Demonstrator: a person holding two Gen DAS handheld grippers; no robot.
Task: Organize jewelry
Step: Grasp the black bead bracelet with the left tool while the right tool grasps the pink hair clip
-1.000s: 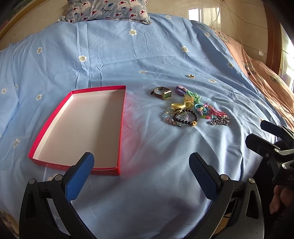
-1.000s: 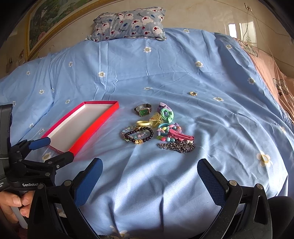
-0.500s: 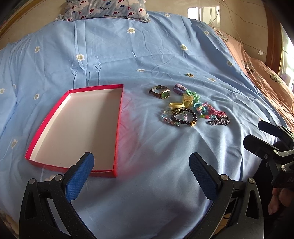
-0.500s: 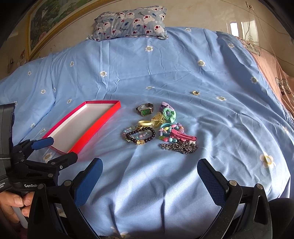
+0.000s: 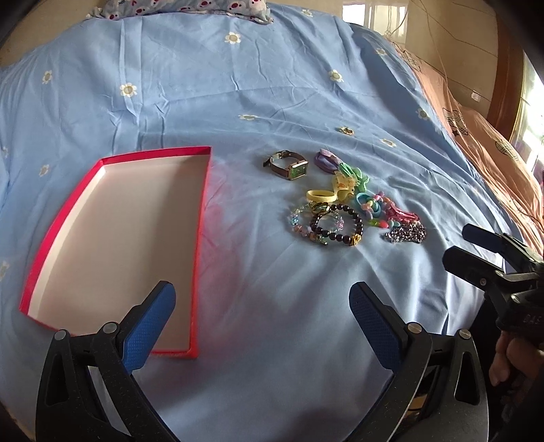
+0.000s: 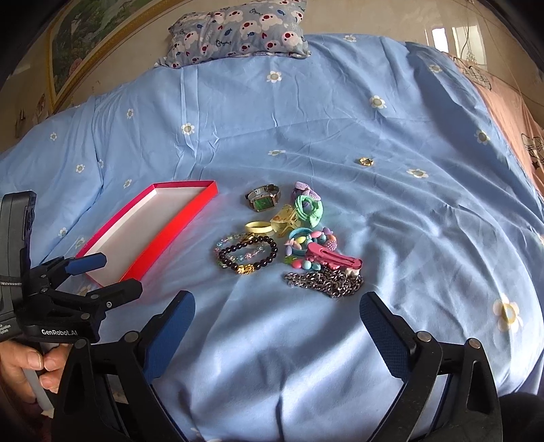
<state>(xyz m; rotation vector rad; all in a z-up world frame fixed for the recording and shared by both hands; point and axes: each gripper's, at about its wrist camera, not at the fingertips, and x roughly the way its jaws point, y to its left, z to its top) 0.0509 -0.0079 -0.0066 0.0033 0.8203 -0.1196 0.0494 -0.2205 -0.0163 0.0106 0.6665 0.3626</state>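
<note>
A pile of jewelry lies on the blue bedsheet: a wristwatch [image 5: 287, 165] [image 6: 263, 199], a dark bead bracelet [image 5: 336, 228] [image 6: 248, 260], a yellow ring band [image 6: 258, 227], colourful hair ties [image 6: 307, 207], a pink clip [image 6: 335, 260] and a metal chain [image 5: 406, 233] [image 6: 324, 280]. A small gold ring [image 6: 366, 161] lies apart, farther back. An empty red box with a white inside [image 5: 200, 217] [image 6: 159, 250] lies left of the pile. My left gripper [image 5: 261, 318] is open over the sheet by the box's near corner. My right gripper [image 6: 277, 326] is open, just short of the chain.
A patterned pillow [image 6: 238, 29] lies at the head of the bed. An orange blanket [image 5: 482, 142] covers the right side. The other gripper shows in each view: the right one [image 5: 476, 251] and the left one [image 6: 98, 278].
Both grippers have moved forward toward the box and the jewelry pile. Both stay open and empty.
</note>
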